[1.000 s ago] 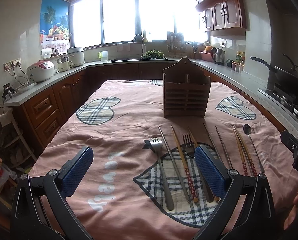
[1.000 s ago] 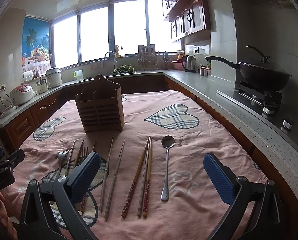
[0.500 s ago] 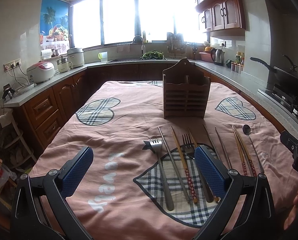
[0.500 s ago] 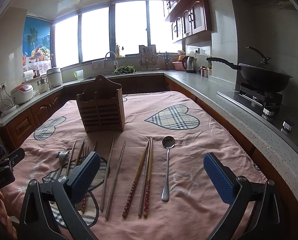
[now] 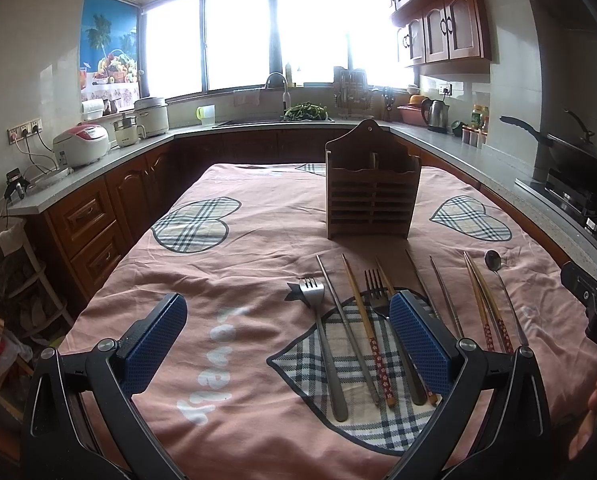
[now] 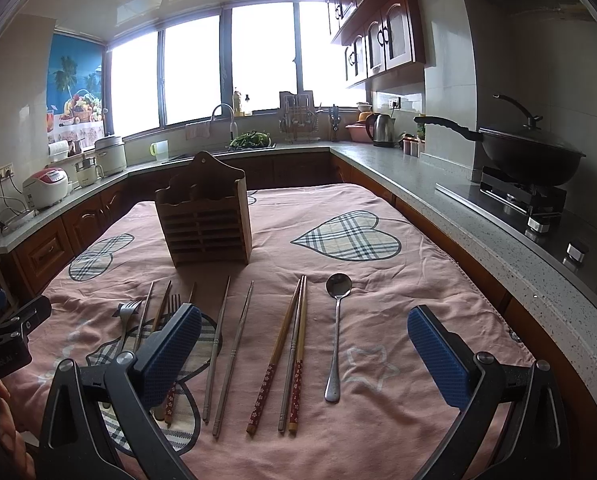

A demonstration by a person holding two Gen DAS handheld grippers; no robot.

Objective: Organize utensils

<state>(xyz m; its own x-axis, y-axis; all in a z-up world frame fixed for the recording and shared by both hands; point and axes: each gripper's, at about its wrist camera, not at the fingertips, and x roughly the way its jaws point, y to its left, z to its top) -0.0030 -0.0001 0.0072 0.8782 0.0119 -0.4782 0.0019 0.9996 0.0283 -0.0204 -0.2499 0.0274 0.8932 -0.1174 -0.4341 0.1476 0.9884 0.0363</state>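
Left wrist view: almost nothing differs from a second ago. The left tool hangs above the near edge of the desk with its blue pads spread wide and nothing between them, just as it did before. The wooden utensil holder stands upright toward the far middle of the pink cloth, and it appears empty, though its compartments are only partly visible. In front of it the utensils lie in a row, handles toward the camera: a fork at the left, a second fork partly hidden behind the tool's right pad, several chopsticks, and a spoon at the far right. None of them has shifted. The other tool's edge and part of a hand show at the right border.

Right wrist view: the scene has slid only a trifle, which suggests a very small drift of the camera and no real approach. The right tool is likewise wide open and empty, held over the near edge. Between its pads lie two metal chopsticks, the flowered wooden chopsticks and the spoon; the holder stands beyond them to the left.

The stillness suggests the task is at its start: every utensil is on the cloth, none is in the holder, and neither tool has committed to a first pick.
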